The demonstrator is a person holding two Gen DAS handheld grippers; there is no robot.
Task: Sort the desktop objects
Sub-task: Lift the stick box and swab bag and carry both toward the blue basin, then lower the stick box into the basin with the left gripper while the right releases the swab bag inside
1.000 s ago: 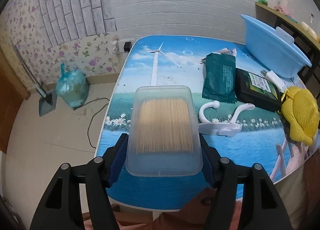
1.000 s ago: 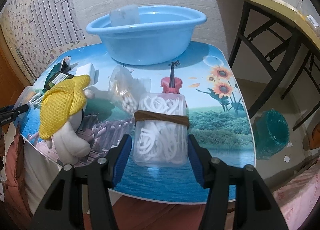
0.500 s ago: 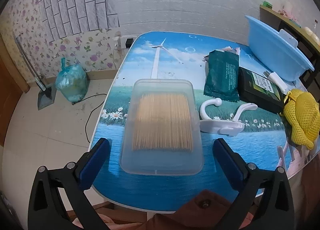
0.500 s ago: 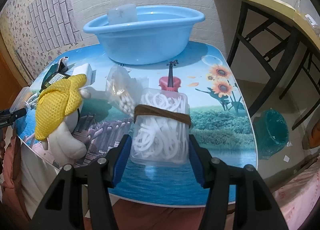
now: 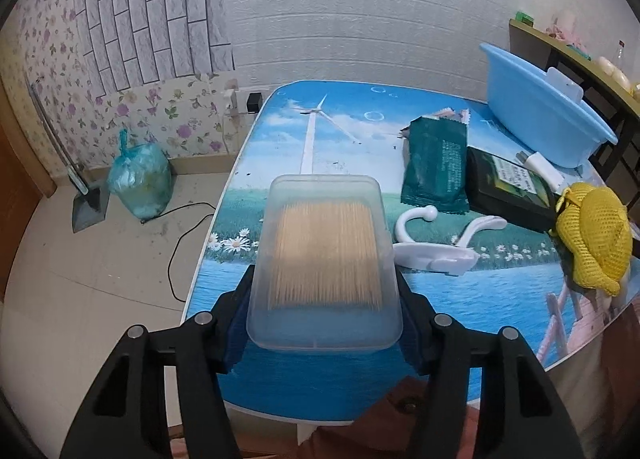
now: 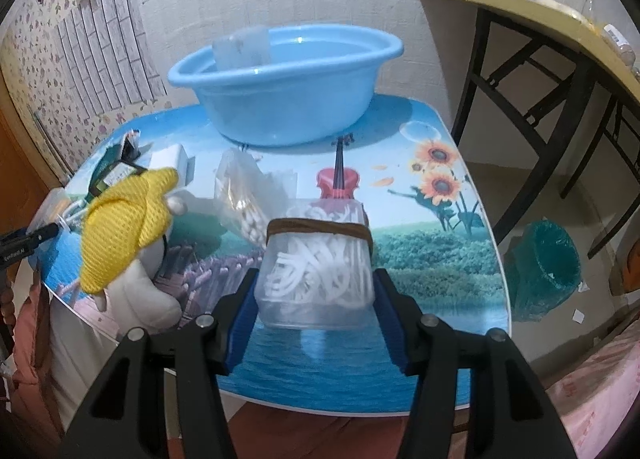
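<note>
My left gripper (image 5: 322,323) is shut on a clear plastic box of toothpicks (image 5: 324,259) and holds it above the near left part of the table. My right gripper (image 6: 316,315) is shut on a clear box of white floss picks (image 6: 318,271) with a brown band, lifted over the table's near edge. A blue basin (image 6: 286,79) stands at the back of the table and also shows in the left wrist view (image 5: 540,123); a clear box leans inside it.
A white double hook (image 5: 436,247), a green packet (image 5: 436,163), a dark box (image 5: 512,187) and a plush toy with a yellow mesh hat (image 6: 124,227) lie on the table. A bag of cotton swabs (image 6: 244,199) lies before the basin. A side table (image 6: 540,31) stands at right.
My left gripper opened wide half a second ago and has shut again on the toothpick box. My right gripper has lifted the floss pick box slightly and moved nearer the basin.
</note>
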